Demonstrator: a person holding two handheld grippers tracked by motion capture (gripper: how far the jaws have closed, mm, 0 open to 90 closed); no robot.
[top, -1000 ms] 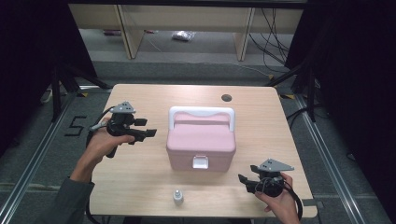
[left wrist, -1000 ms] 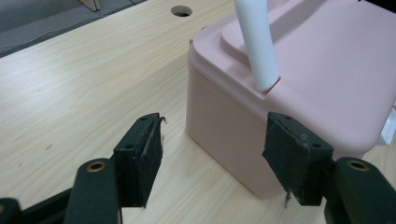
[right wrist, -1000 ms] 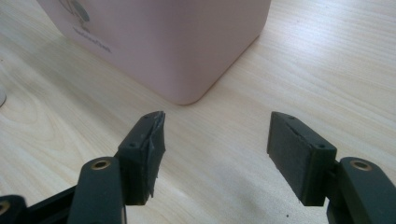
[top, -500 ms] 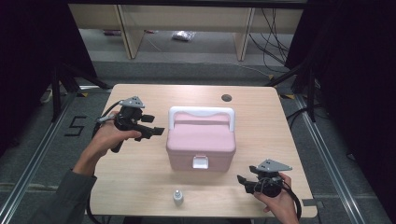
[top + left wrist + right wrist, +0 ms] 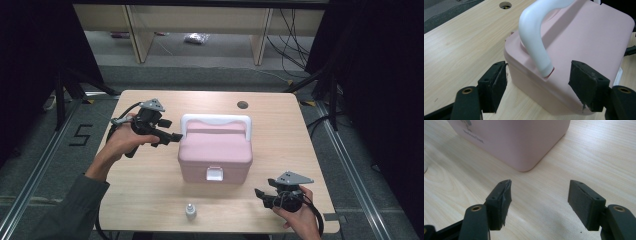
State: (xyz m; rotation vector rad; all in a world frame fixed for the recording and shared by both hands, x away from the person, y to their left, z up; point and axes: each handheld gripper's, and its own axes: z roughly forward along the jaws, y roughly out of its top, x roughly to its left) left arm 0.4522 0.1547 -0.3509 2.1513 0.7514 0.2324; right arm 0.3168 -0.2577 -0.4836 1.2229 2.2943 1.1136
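Observation:
A pink box [image 5: 215, 150] with a white handle [image 5: 216, 120] and a white latch [image 5: 215, 174] stands shut in the middle of the table. My left gripper [image 5: 172, 137] hovers at the box's left side, pointing at it. Its jaws have just been opening and stand apart, gripping nothing. In the left gripper view the left gripper [image 5: 537, 85] frames the box [image 5: 586, 37] corner where the handle [image 5: 534, 37] ends. My right gripper [image 5: 260, 194] rests open near the front right edge. In the right gripper view the right gripper [image 5: 540, 202] faces the box [image 5: 519, 140] corner over bare wood.
A small white bottle [image 5: 190, 211] stands near the table's front edge, in front of the box. A round cable hole [image 5: 243, 105] sits at the back of the wooden table [image 5: 150, 200]. Dark curtains flank both sides, and shelving stands beyond.
My left gripper has moved right and slightly up, closer to the box's left side. The right gripper and the box have stayed where they were.

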